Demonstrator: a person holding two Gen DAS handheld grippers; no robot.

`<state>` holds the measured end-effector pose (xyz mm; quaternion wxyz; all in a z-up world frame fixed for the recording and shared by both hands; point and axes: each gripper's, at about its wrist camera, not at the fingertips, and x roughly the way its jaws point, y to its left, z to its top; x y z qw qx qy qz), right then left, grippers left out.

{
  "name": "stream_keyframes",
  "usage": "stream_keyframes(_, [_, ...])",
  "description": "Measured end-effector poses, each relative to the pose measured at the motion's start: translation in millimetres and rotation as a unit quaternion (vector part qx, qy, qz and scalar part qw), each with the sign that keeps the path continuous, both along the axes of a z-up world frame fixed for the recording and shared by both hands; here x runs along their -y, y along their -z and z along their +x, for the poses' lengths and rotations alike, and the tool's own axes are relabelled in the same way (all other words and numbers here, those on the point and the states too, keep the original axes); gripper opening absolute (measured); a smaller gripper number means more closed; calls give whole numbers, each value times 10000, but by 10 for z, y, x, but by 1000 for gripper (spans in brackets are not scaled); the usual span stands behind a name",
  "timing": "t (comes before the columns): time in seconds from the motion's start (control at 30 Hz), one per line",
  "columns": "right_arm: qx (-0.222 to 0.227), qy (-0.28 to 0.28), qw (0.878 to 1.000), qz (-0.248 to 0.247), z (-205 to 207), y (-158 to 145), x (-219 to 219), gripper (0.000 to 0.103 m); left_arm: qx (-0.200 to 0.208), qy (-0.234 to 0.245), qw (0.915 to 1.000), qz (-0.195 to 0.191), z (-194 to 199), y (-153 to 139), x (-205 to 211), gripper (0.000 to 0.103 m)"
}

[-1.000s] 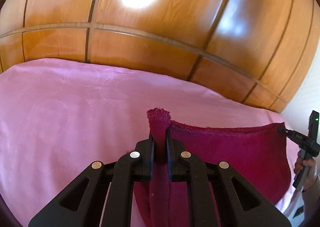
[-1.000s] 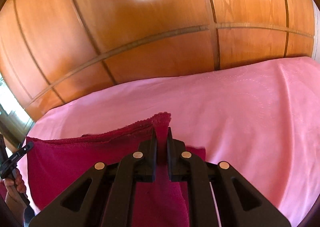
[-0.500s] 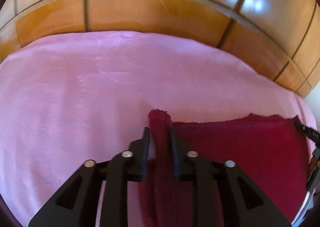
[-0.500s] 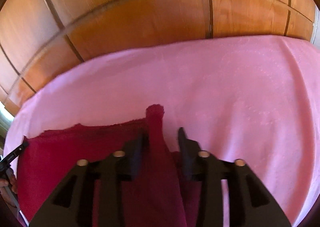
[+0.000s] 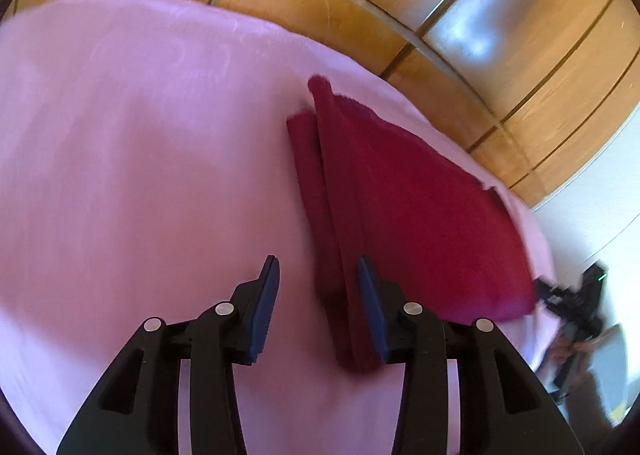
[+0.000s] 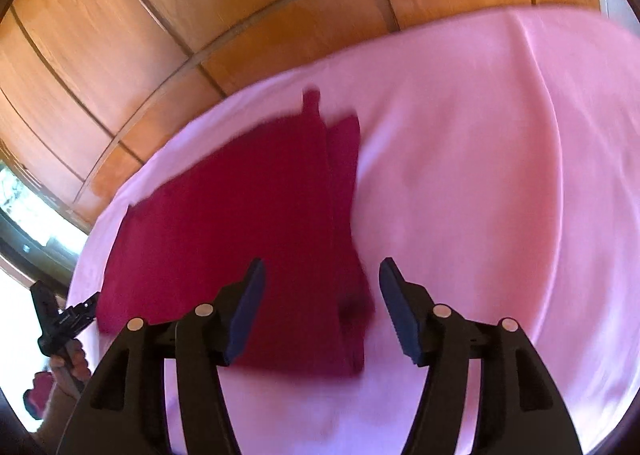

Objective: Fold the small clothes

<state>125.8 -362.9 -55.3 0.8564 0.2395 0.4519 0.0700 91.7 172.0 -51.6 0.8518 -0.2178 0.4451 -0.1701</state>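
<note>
Cloth (image 5: pixel 420 207), dark red, lies folded on the pink sheet (image 5: pixel 140 155), toward the far side near the wood panels (image 5: pixel 500 35). It is doubled over, with a second layer showing as a narrow strip along one side edge, and one corner sticks up at the far end.

My left gripper (image 5: pixel 318 299) is released. Its jaws have just been opening, and they stand apart now with nothing pinched. The near left corner of the cloth runs into the gap, close to my right finger; I cannot tell whether it brushes the pad. My left finger is over bare sheet.

My right gripper (image 6: pixel 322 301) is also released, its jaws have just been opening, and the gap is wider than on the left. The near right corner of the cloth lies in that gap, below the pads and clear of both.

From the left wrist view, my right hand (image 5: pixel 568 347) and its gripper show blurred at the right edge, just past the cloth. From the right wrist view, my left hand (image 6: pixel 66 367) shows at the left edge, just beside the cloth.

Both views are smeared.
</note>
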Motion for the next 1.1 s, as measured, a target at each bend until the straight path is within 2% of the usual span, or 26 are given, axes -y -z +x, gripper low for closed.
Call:
stream_keyframes(0.07, [-99, 6, 9999, 94, -103, 105, -34, 58, -20, -20, 9998, -179, -156, 39, -24, 39])
stream_keyframes(0.13, [-65, 47, 9999, 65, -117, 149, -36, 50, -11, -106, 9996, -265, -220, 46, -40, 39])
stream_keyframes(0.17, [-68, 62, 9999, 89, -136, 145, -21, 40, -31, -155, 9992, -360, -226, 47, -58, 39])
stream_keyframes(0.2, [-94, 95, 9998, 122, -129, 150, -11, 36, -51, -214, 9987, -458, -233, 41, -88, 39])
stream_keyframes(0.27, [-93, 105, 9998, 110, -124, 127, 2, 29, -22, -326, 9974, -642, -257, -9, -165, 50])
stream_keyframes(0.33, [-103, 61, 9999, 55, -125, 118, -6, 26, 142, -485, 9952, -835, -307, -82, -260, 51])
stream_keyframes(0.4, [-110, 45, 9999, 8, -124, 137, -21, 26, 210, -440, 9947, -907, -362, -133, -301, 51])
stream_keyframes(0.6, [-132, 93, 9998, 82, -107, 181, -41, 26, 290, 293, 9986, -340, -423, -78, 47, 51])
stream_keyframes(0.63, [-146, 75, 9998, 56, -103, 175, -47, 26, 280, 446, 9984, -205, -405, -29, 137, 47])
stream_keyframes(0.67, [-167, 38, 9998, -57, -94, 153, -73, 23, 244, 605, 9978, -115, -373, 8, 211, 21])
stream_keyframes(0.7, [-170, 15, 9998, -141, -90, 134, -87, 20, 223, 710, 9972, 114, -337, 30, 283, 13])
stream_keyframes(0.73, [-144, -17, 9996, -260, -98, 79, -104, 15, 284, 751, 9963, 320, -328, 37, 331, 11])
stream_keyframes(0.8, [-20, -22, 9993, -362, -136, -46, -90, 11, 375, 802, 9953, 395, -344, -9, 331, 9])
stream_keyframes(0.83, [55, -203, 9990, -391, -161, -102, -74, 11, 442, 829, 9944, 488, -369, -50, 313, 9])
stream_keyframes(0.9, [84, -248, 9989, -394, -197, -160, -62, 10, 463, 880, 9940, 464, -419, -84, 248, 9])
stream_keyframes(1.0, [-30, -412, 9980, -483, -322, -177, -84, 10, 411, 1030, 9926, 504, -533, -99, 217, 9])
stream_keyframes(1.1, [-161, -476, 9981, -368, -531, -156, -45, 10, 256, 1040, 9933, 429, -690, -62, 186, 9])
